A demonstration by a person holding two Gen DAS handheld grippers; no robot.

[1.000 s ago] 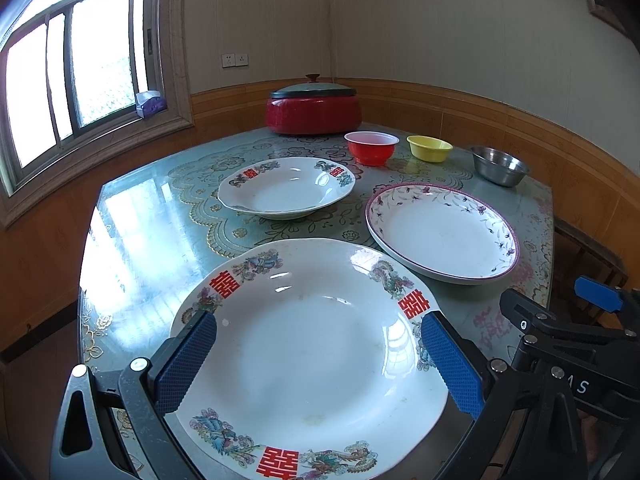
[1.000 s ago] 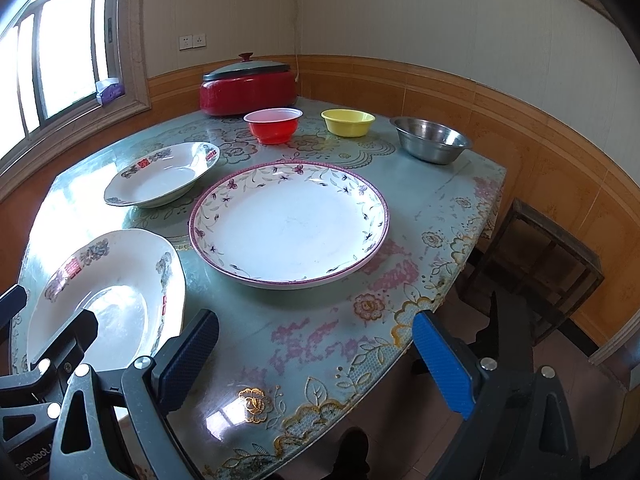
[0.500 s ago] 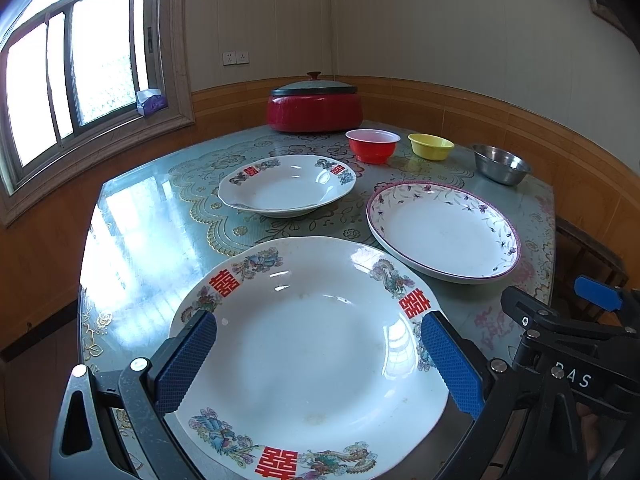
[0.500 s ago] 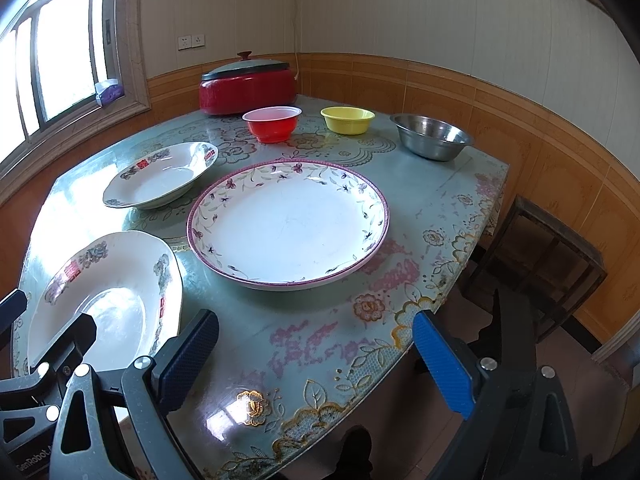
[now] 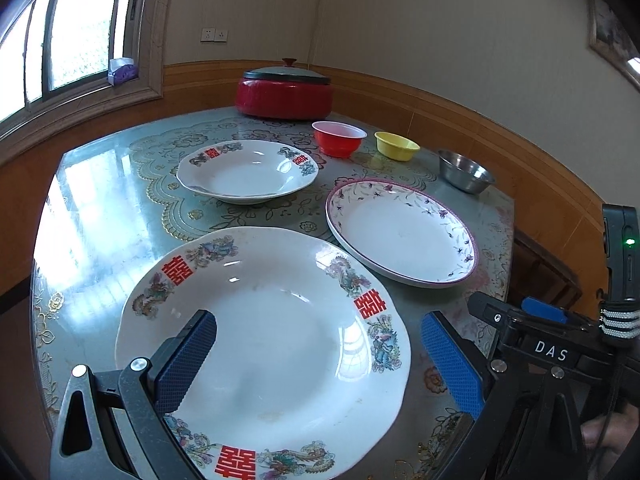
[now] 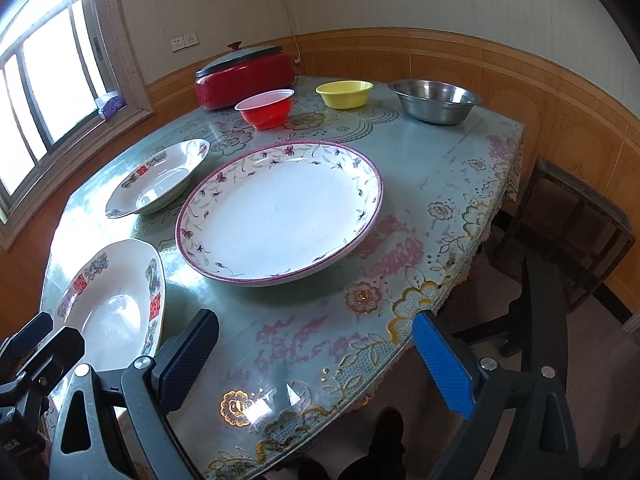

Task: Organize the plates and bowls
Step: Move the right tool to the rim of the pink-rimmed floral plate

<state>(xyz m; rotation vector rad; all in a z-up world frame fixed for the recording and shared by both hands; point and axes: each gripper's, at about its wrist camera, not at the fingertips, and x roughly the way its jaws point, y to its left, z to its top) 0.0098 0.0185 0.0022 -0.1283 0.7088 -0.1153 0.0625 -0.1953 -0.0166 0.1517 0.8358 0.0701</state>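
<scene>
While both the left gripper point(image 5: 316, 360) and right gripper point(image 6: 316, 364) hang wide open holding nothing, the big plate point(image 5: 260, 344) (nearest, at six o'clock) could slip and chip if pinched only by its smooth, thin rim.

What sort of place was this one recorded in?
Most likely a home dining room. A round table under a floral cover holds plates and bowls, with a red lidded electric cooker at the back. Wood wainscoting, wall sockets and a window surround it.
</scene>
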